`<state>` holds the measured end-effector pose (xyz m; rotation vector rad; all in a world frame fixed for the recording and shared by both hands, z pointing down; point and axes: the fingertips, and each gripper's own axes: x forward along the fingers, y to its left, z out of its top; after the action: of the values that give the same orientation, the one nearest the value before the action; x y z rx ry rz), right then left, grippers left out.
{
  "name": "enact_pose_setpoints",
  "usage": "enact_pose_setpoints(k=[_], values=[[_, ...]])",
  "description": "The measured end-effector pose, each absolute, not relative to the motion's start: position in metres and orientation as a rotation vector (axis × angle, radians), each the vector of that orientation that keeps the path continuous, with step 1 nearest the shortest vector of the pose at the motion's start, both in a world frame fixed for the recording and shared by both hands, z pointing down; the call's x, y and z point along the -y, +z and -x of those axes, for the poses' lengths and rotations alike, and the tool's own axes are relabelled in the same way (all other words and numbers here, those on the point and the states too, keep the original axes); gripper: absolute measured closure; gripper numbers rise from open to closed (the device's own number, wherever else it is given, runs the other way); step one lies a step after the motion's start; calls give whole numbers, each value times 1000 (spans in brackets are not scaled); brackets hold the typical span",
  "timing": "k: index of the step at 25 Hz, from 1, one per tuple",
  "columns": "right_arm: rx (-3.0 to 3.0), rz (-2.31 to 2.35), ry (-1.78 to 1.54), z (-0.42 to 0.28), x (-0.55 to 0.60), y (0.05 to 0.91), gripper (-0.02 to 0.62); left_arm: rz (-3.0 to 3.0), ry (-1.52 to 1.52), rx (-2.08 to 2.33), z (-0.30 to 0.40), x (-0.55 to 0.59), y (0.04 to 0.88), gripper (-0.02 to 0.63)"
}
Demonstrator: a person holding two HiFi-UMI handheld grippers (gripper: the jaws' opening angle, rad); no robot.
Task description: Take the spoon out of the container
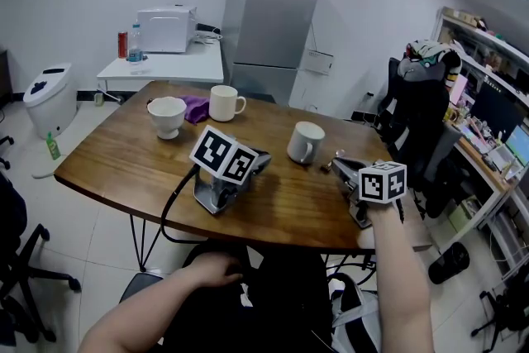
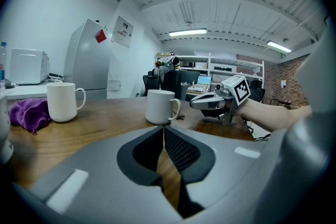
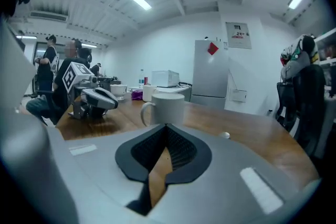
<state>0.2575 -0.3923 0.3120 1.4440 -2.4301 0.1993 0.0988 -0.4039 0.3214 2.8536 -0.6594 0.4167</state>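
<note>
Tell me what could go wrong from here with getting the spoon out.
1. No spoon shows in the near mug, the far mug or the bowl, so the wrong vessel may be tried.
2. The right gripper is shut and empty, aimed at the near mug; pushed forward like that, it could tip it.
3. The left gripper lies shut on the table, unheld, so nothing steadies the mug.

Two white mugs (image 1: 226,103) (image 1: 305,142), one white footed bowl (image 1: 167,116), one purple cloth (image 1: 197,108), two grippers (image 1: 263,160) (image 1: 338,164), one fridge (image 1: 269,12), one microwave (image 1: 165,29), one bottle (image 1: 135,44), one red can (image 1: 122,44).
</note>
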Motion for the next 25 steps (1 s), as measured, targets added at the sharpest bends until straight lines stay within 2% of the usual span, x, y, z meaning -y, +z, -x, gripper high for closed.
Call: enact_pose_setpoints(k=[9,25], values=[[2450,-1518,405,-273,397,317,594,-2853,417,658,-98,404,320,595],[2453,-1515,404,-272,397,318,594,-2853,418,659,-97,404,321,595]])
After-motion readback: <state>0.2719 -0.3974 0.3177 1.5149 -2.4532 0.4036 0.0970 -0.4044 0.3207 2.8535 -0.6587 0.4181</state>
